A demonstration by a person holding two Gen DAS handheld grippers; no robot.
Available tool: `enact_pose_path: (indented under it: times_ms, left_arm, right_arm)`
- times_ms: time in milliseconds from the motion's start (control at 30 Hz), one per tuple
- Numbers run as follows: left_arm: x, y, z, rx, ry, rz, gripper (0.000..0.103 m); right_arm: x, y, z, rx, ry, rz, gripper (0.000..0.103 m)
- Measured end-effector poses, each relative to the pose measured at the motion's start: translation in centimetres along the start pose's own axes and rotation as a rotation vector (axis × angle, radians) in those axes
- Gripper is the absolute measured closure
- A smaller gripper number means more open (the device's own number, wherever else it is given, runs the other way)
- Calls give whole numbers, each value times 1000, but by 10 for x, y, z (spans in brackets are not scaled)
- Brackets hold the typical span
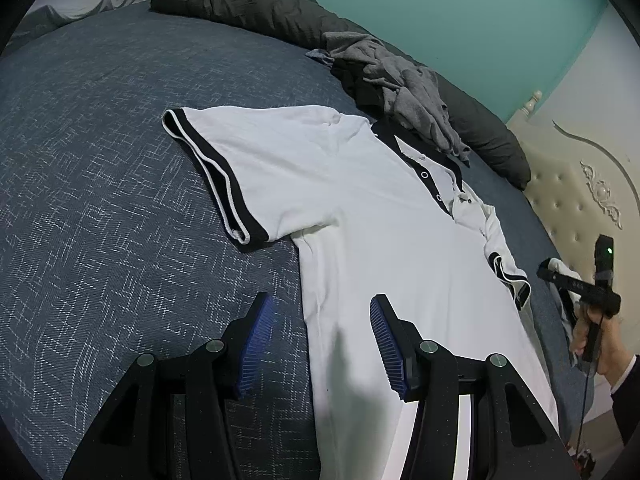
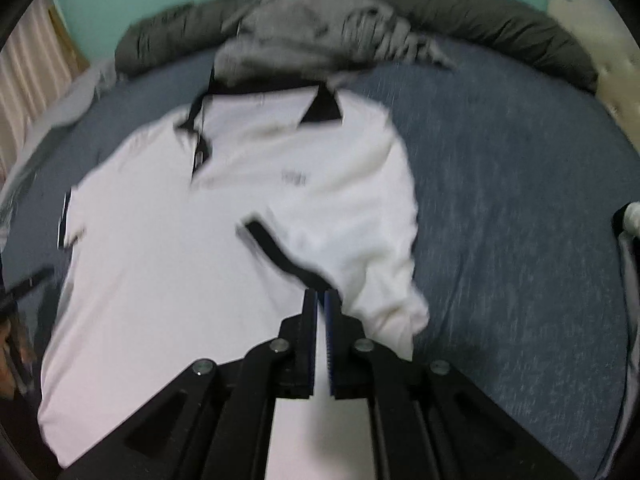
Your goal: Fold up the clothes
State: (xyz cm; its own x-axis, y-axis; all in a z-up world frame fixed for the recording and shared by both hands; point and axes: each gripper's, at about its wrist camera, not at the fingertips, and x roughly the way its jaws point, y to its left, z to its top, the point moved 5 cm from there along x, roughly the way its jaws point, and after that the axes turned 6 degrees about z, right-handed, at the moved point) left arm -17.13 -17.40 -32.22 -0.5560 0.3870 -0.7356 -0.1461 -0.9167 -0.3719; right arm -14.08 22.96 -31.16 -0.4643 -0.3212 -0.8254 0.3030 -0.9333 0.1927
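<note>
On the bed (image 1: 100, 160), the soft polo shirt (image 1: 360, 220) drapes limply; right gripper (image 2: 320, 296) pinches its sleeve cuff (image 2: 280, 252), left gripper (image 1: 320, 316) gapes empty.

— That polo shirt (image 1: 360, 208) is white, with a black collar and black sleeve bands edged in a thin white stripe.

— And the bedspread (image 1: 100, 200)?

— Dark blue, flecked with a pale crosshatch weave. Far off lies a grey heap of clothes (image 1: 404, 92), against a teal wall (image 1: 460, 12).

— The gripper pads (image 1: 260, 344)?

— Blue, ribbed.

Blue bed (image 1: 100, 168): polo shirt (image 1: 360, 220), grey clothes (image 1: 408, 92).
</note>
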Motion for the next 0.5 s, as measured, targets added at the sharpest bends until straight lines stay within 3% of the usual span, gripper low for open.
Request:
enact_pose_path:
  times_ms: [167, 333, 500]
  left_arm:
    - [1, -1, 0, 5, 3, -1, 49]
    - [2, 1, 0, 2, 5, -1, 49]
    - [2, 0, 0, 2, 5, -2, 49]
  right_arm:
    - [25, -13, 10, 89, 2, -34, 100]
    - [72, -12, -13, 132, 119, -36, 100]
    - [66, -13, -13, 172, 81, -15, 99]
